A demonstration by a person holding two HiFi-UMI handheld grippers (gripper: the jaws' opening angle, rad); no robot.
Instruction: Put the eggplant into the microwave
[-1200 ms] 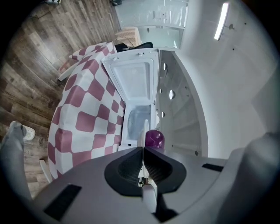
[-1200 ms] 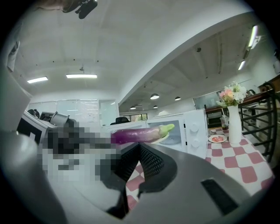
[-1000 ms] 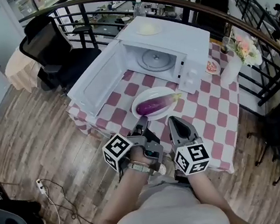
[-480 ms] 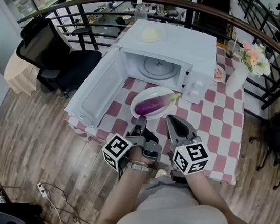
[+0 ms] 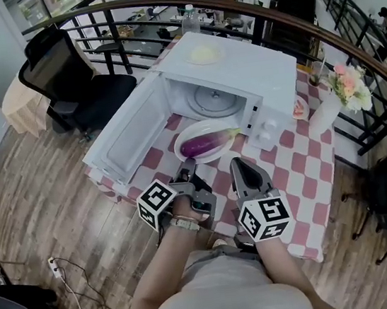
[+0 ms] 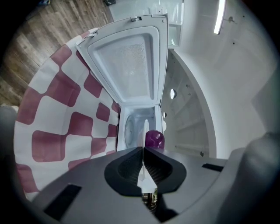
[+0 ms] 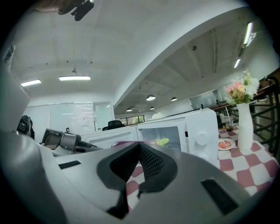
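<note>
Head view: whole eggplant (image 5: 205,143); left gripper view: only end. Left claw (image 6: 143,148), right claw (image 7: 139,144) closed, empty.

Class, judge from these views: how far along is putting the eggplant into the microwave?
Done: the microwave door stands open. In hand: nothing; the left gripper and right gripper, jaws shut and empty, point toward the eggplant, which lies on its plate before the opening. Left: gripping it and placing it inside.

One eggplant (image 5: 206,143), one microwave (image 5: 239,72), one flower vase (image 5: 322,112), one office chair (image 5: 71,74).
</note>
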